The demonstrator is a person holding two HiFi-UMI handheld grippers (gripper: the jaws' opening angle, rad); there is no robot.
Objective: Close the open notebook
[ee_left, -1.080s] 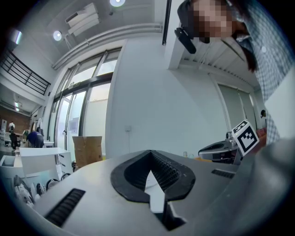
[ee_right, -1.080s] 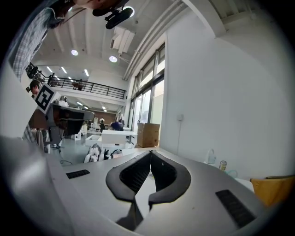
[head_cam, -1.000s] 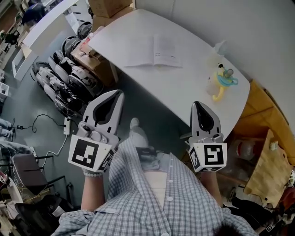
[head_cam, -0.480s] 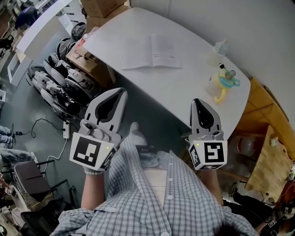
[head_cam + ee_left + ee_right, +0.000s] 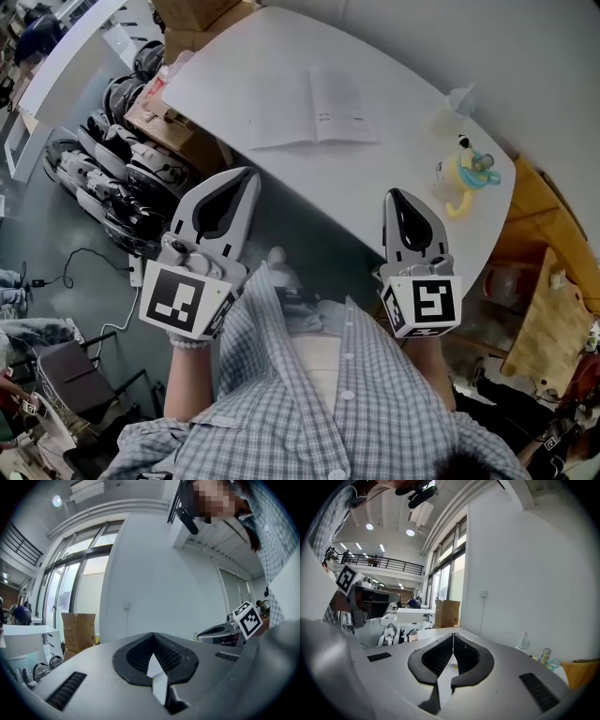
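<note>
1. grey floor [image 5: 56,234] and a pale wall [image 5: 525,56] frame a white table in a workshop, seen steeply from above.
2. nearest the camera is a person's shirt [image 5: 309,412], soft woven cloth in a blue-grey and white check.
3. left gripper [image 5: 246,176]: a smooth grey plastic shell tapering to a point, with ribbed black rubber pads inside. its jaws are closed tip to tip with nothing between them, and it is just short of the table edge.
4. right gripper [image 5: 394,194]: same shape and material. its jaws are pressed together and empty, and the tip shows against the table's near edge.
5. table [image 5: 394,178]: a matte white top with a rounded outline, mostly bare.
6. notebook [image 5: 314,108]: thin, with white paper pages, lying flat and open near the middle of the table, well beyond both grippers. the right page carries faint print and the left looks almost blank. a straight crease divides them.
7. progress, as a judgement: nothing is done yet, since the pages lie open and neither gripper touches them. what is left is to reach the notebook, lift one side, fold it over the crease and lay it flat.
8. toward the table's right end stand a yellow and teal plastic bottle [image 5: 464,173] and a clear bottle [image 5: 459,98].
9. farthest off, brown cardboard boxes [image 5: 192,14] sit past the table's far end.
</note>
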